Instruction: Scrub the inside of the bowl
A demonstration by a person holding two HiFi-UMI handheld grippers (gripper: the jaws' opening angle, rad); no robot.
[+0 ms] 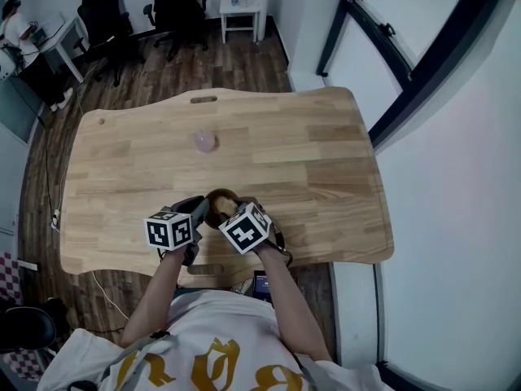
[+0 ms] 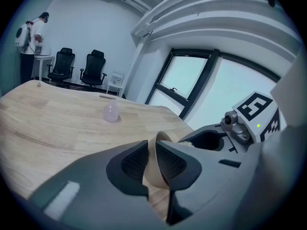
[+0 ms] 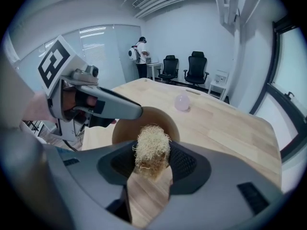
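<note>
Two grippers meet at the wooden bowl (image 1: pixel 218 205), close to the table's (image 1: pixel 326 177) edge nearest the person: the left gripper (image 2: pixel 149 164) pinches the bowl's wall between its jaws, while the right gripper (image 3: pixel 152 164) clamps a pale fibrous scrubber (image 3: pixel 152 145) at the bowl's mouth.

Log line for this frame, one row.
left gripper: shut on bowl rim | right gripper: shut on scrubber | scrubber: at bowl mouth | bowl: tilted

A small translucent pink ball (image 1: pixel 204 141) rests on the light wooden table (image 1: pixel 326 161). Black office chairs (image 1: pixel 175 6) stand beyond its far edge.
</note>
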